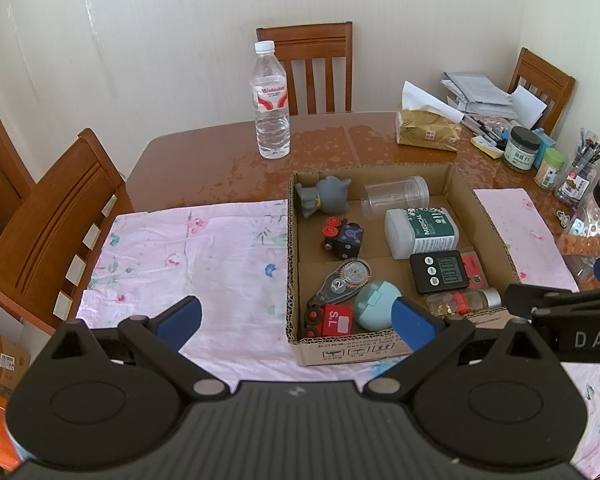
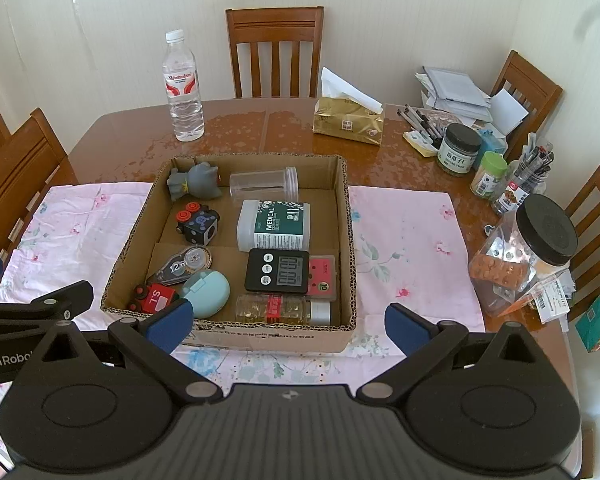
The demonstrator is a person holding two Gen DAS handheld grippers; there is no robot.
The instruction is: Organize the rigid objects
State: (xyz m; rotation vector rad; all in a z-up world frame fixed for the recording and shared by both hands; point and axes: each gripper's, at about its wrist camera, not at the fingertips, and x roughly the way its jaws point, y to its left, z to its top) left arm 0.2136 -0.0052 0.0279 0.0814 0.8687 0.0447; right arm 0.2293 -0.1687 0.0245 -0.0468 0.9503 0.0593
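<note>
Cardboard box [image 1: 384, 346] is seen in left wrist view on pink cloth [image 1: 188, 256], w/ small rigid items inside: timer [image 1: 439, 271], teal case [image 1: 374, 304], medical bottle [image 1: 420, 232]. Left gripper [image 1: 296, 322] is held wide open, nothing gripped. In right wrist view, right gripper [image 2: 290, 326] is also spread wide, empty, near box front wall. Timer is judged light, stiff, smooth; it should be taken by long edges. Clear jar [image 2: 265, 185] could slip.

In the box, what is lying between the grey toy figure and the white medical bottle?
A clear plastic jar lies on its side between the grey toy figure and the white medical bottle, by the cardboard box's far wall. The right wrist view shows it best.
</note>
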